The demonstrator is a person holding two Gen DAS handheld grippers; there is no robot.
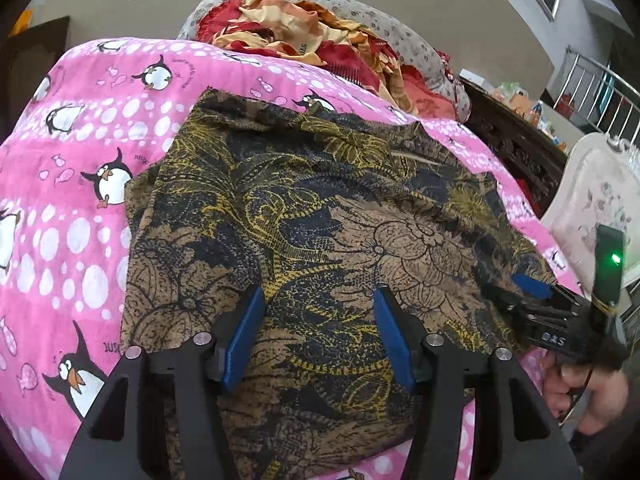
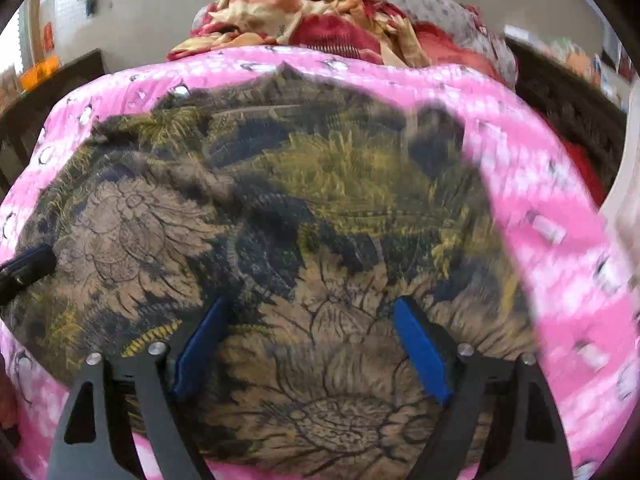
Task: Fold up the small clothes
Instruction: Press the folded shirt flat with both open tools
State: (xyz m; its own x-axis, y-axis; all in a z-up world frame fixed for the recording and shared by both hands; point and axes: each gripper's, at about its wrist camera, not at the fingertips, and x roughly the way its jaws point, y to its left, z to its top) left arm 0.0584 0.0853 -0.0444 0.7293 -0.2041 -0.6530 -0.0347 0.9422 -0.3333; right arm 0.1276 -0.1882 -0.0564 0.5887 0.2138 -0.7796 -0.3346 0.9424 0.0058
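I have both the left gripper [image 1: 318, 304] and right gripper [image 2: 308, 312] spread apart over the batik garment [image 1: 320, 208] on the penguin blanket [image 1: 80, 128], crumpled red-and-cream bedding [image 1: 320, 28] heaped beyond

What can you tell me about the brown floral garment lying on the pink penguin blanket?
The brown floral garment is thin printed fabric, tan with navy and mustard flower and leaf patterns. It lies spread mostly flat, with some wrinkles, on the pink penguin blanket, which shows around it on the left, far and right sides. The left gripper and right gripper hang open above its near part; whether either touches the cloth is unclear. The right wrist view is blurred.
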